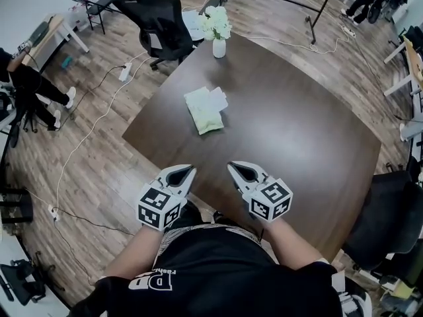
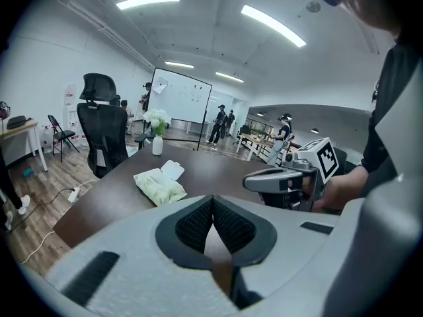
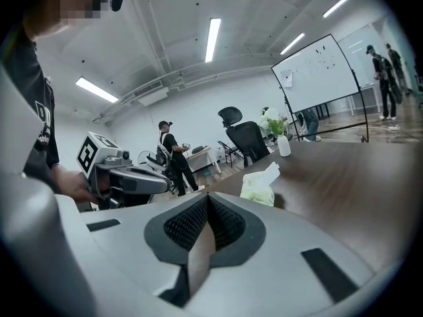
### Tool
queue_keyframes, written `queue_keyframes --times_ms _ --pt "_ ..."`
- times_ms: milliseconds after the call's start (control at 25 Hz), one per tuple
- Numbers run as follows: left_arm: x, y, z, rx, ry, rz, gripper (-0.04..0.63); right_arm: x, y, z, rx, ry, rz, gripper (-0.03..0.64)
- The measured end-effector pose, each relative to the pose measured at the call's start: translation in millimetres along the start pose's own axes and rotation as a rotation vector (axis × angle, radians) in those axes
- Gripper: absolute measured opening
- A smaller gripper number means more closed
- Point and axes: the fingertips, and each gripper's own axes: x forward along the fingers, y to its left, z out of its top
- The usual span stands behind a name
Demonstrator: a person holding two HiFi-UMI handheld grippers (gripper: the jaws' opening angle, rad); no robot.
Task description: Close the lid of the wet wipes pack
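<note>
A pale green wet wipes pack lies near the middle of the dark table, its white lid flipped open toward the far side. The pack also shows in the left gripper view and the right gripper view. My left gripper and right gripper are both held at the table's near edge, well short of the pack. Each is shut with nothing between its jaws, tips touching. The right gripper appears in the left gripper view, and the left gripper in the right one.
A white vase of flowers stands at the table's far corner. Black office chairs stand beyond it, another at the right. Cables run over the wooden floor on the left. People stand in the background.
</note>
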Motion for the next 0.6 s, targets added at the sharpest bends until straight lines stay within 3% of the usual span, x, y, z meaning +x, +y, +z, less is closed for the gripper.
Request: queue_keyframes --times_ms 600 --pt "21.2 87.7 24.8 0.028 0.025 -0.1 0.017 76.9 -53.1 24.2 0.025 0.025 -0.206 0.005"
